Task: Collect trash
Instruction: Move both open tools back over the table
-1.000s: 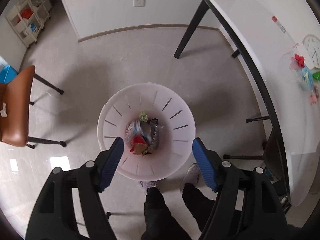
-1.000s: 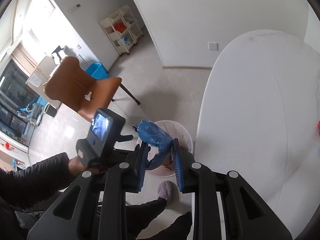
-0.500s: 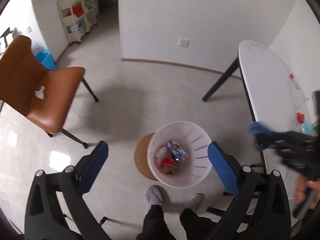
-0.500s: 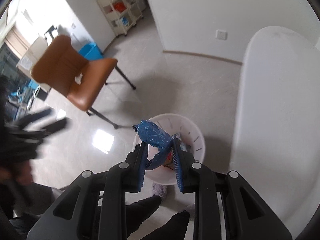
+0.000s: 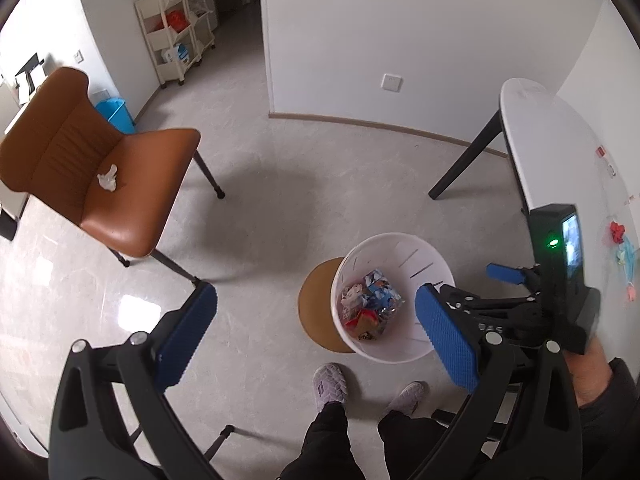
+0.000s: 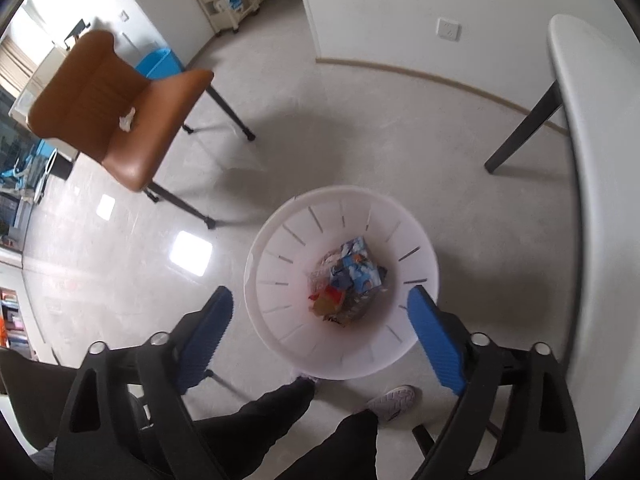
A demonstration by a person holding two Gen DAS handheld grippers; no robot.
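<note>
A white slotted trash bin (image 5: 404,252) stands on the floor and holds several wrappers, with a blue wrapper (image 6: 358,270) on top. My right gripper (image 6: 320,334) is open and empty, held above the bin (image 6: 280,240). My left gripper (image 5: 316,336) is open and empty, higher up and left of the bin. The right gripper also shows in the left wrist view (image 5: 472,284), over the bin's right rim. A crumpled white tissue (image 5: 107,177) lies on the brown chair seat (image 5: 132,184); it also shows in the right wrist view (image 6: 127,119).
A white table (image 5: 560,152) with black legs stands to the right, with small colourful items (image 5: 622,248) on it. A round brown disc (image 5: 316,304) lies on the floor beside the bin. The person's feet (image 5: 330,384) are just in front of it. A blue bin (image 5: 116,114) and a shelf cart (image 5: 176,48) stand far left.
My right gripper has opened over the bin and the blue wrapper it held now lies inside. My left gripper has risen and drawn back to the left.
</note>
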